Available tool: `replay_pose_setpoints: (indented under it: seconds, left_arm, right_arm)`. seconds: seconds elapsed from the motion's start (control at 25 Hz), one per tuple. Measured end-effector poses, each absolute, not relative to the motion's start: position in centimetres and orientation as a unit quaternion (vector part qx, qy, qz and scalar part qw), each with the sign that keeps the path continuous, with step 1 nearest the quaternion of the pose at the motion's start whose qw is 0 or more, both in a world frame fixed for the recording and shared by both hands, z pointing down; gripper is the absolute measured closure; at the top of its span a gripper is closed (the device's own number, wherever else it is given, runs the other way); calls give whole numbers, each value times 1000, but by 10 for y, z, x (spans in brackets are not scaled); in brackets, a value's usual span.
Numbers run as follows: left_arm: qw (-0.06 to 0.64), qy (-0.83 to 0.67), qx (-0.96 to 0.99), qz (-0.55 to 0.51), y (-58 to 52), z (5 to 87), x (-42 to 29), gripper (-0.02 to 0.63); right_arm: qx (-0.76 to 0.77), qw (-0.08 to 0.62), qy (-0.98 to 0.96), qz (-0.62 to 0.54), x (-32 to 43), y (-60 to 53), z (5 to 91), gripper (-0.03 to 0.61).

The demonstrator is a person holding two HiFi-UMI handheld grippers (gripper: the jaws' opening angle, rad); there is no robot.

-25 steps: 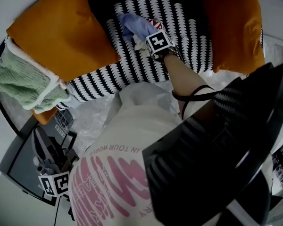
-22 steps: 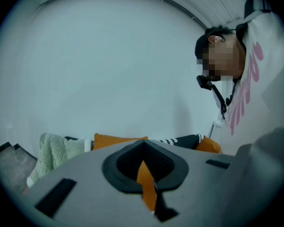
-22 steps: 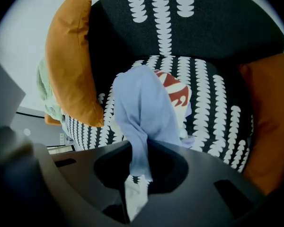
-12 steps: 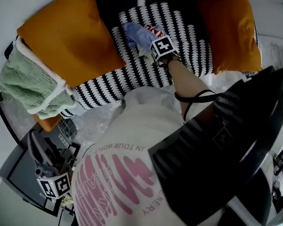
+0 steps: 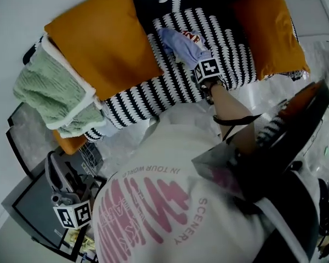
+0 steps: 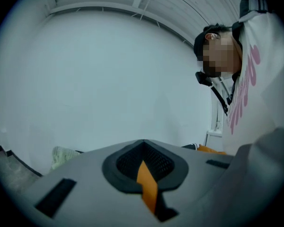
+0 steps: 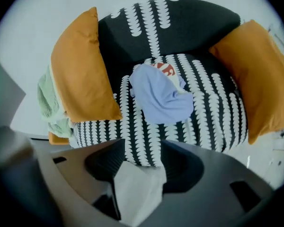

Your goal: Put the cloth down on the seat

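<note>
The cloth (image 5: 181,46) already lies on the seat (image 5: 153,86), at about twelve o'clock in the head view, so we judge the put-down itself to be done. The right gripper (image 5: 203,64) hangs just above it, at the cloth's five o'clock, pointing steeply down. Its jaws have just been opening and now stand wide apart. In the right gripper view we see only striped upholstery through the gap, with the cloth (image 7: 161,98) beyond the tips at twelve o'clock, touched by neither jaw. A pale flap sits low at the root of the right gripper (image 7: 139,155) (whether it belongs to the tool we cannot tell). We read that open, downward pose as a release straight over the middle of the seat, so the fabric drops between the two orange cushions (image 5: 98,37) at its nine and three o'clock and not onto them.

The left gripper (image 5: 57,171) is held out of the way at seven o'clock, well apart from the chair. Its jaws are closed together on nothing, which fits a hand with no part in this step.

The cloth is pale lilac-blue and crumpled into a soft, rounded heap. A red-and-white printed patch peeks out at its one o'clock edge.
</note>
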State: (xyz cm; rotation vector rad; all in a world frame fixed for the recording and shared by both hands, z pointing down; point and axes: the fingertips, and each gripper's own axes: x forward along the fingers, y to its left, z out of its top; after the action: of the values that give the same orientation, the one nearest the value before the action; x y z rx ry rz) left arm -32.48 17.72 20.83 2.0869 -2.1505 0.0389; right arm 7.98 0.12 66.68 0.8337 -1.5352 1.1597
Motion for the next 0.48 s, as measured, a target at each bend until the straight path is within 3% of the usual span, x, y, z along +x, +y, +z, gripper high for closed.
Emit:
replay_pose_setpoints:
  seconds: [0.08,0.32,0.48]
  left_arm:
    - [74,-702,708,14,185,212,-332,611]
    - [93,-657,748,27,189,224,-344,611]
    - [111,-627,770,36,170,237,-344,611]
  right_arm:
    - [372,459,-633,501,75,25,661,338]
    - [453,279,-635,560,63,60,627,529]
    - [487,141,-671,542,57,39,569,562]
